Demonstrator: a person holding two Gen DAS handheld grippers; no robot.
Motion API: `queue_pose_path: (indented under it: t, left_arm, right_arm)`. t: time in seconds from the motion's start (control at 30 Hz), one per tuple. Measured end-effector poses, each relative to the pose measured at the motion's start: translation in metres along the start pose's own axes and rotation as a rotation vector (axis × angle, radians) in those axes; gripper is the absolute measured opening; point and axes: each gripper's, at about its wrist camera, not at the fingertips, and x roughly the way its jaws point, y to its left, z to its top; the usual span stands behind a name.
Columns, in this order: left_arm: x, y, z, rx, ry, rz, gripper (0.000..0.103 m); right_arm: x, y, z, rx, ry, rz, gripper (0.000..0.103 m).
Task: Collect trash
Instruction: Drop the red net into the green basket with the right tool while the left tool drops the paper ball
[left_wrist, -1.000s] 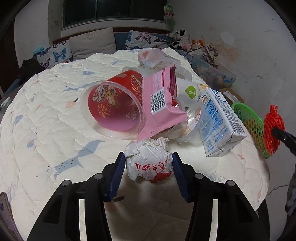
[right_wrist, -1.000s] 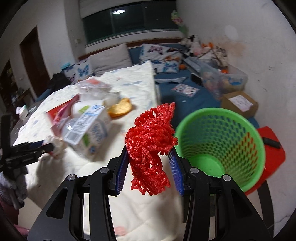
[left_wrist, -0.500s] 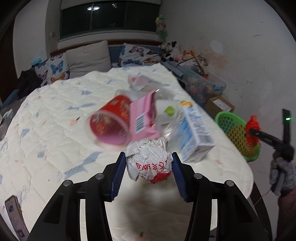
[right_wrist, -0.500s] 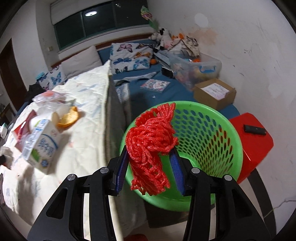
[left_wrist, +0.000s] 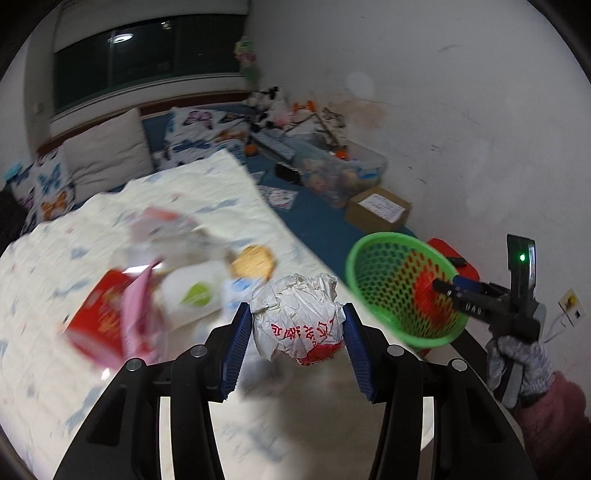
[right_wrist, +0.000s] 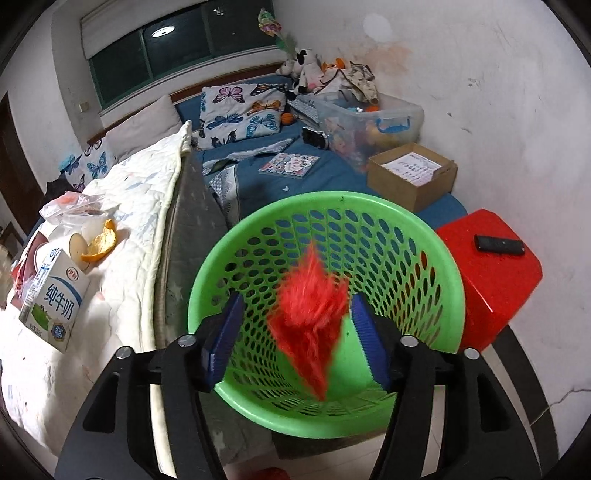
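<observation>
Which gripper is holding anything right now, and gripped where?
Left gripper holds the paper ball, pads pressing its two sides. Right gripper holds nothing: its jaws have just been opening, and the red net is dropping between them into the basket.

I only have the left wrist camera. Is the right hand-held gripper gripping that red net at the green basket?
Observer: No. The right hand-held gripper has just been opening its jaws; the red net is a blur between them, clear of the left pad.
Operator: Is it inside the rim?
Observer: Yes, the right wrist view shows the net against the inside of the green basket.
Operator: My pile is blurred. What lies nearest the basket?
Observer: A blue and white milk carton at the quilt's edge.
</observation>
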Motion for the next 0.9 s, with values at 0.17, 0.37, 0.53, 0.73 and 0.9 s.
queue_pose_path:
  t: [0.17, 0.37, 0.53, 0.73, 0.9]
  left_arm:
    - [0.03, -0.034, 0.025, 0.052, 0.02, -0.052, 0.049]
    - [0.065, -0.061, 0.038, 0.067, 0.067, -0.102, 0.05]
    - [0.1, -0.089, 0.044, 0.099, 0.11, -0.133, 0.051]
    - [0.13, -0.11, 0.048, 0.12, 0.154, -0.16, 0.051]
    - [0.146, -0.123, 0.048, 0.126, 0.174, -0.193, 0.058]
  right_arm:
    - [-0.004, -0.013, -0.002, 0.007, -0.003, 0.003, 0.066]
    - [-0.016, -0.023, -0.011, 0.018, -0.006, 0.011, 0.068]
    - [-0.027, -0.027, -0.021, 0.028, -0.009, 0.008, 0.07]
    - [-0.034, -0.037, -0.026, 0.05, -0.013, 0.001, 0.07]
    - [-0.036, -0.04, -0.03, 0.058, -0.007, -0.002, 0.07]
